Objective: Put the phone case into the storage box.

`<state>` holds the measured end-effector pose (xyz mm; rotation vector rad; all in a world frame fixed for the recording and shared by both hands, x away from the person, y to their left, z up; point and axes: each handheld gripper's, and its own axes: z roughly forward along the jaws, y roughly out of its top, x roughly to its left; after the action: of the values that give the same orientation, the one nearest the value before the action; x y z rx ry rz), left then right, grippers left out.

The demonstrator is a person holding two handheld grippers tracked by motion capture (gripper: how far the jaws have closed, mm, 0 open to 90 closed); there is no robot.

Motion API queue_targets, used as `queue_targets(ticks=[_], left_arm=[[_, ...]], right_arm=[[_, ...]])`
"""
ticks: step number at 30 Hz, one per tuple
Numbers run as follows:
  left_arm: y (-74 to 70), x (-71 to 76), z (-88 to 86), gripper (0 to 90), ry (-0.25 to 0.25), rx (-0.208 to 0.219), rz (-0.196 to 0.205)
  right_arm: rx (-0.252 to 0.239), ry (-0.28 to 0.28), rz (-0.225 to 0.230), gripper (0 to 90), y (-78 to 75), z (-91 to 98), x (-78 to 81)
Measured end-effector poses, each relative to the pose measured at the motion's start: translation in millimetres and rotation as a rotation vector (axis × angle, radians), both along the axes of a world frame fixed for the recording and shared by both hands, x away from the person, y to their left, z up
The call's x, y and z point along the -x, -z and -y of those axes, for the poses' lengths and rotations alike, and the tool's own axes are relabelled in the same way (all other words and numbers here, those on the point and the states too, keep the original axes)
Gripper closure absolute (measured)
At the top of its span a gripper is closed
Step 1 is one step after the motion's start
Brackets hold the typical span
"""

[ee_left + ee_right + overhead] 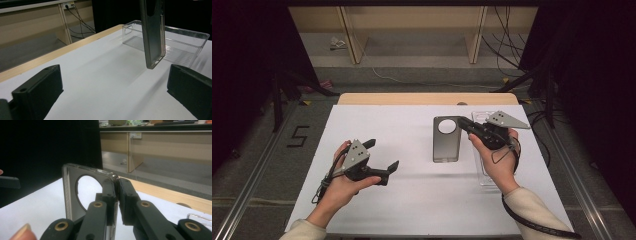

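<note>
The right gripper (463, 122) pinches the far right corner of a phone case (446, 140). Its long side runs near to far. In the left gripper view it hangs upright above the table (377, 125), by a clear tray (185, 37). The left gripper (382, 155) is wide open.

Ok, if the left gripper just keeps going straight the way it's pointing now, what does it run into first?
Most likely the grey phone case, which the right gripper holds up off the white table. It hangs between the left gripper's open jaws in its own view, with the clear tray behind it. Depth is hard to judge.
</note>
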<state>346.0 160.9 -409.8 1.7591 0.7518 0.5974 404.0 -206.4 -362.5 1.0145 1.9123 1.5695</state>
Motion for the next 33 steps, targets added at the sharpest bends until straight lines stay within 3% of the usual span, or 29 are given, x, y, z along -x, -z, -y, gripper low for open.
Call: queue_targets(ticks=[33], left_arm=[[3.7,2.0,-3.4,0.0,0.002,-0.004,0.004]], right_arm=[[-0.027,0.065,0.019,84.4,-9.4,19.8,-10.2]])
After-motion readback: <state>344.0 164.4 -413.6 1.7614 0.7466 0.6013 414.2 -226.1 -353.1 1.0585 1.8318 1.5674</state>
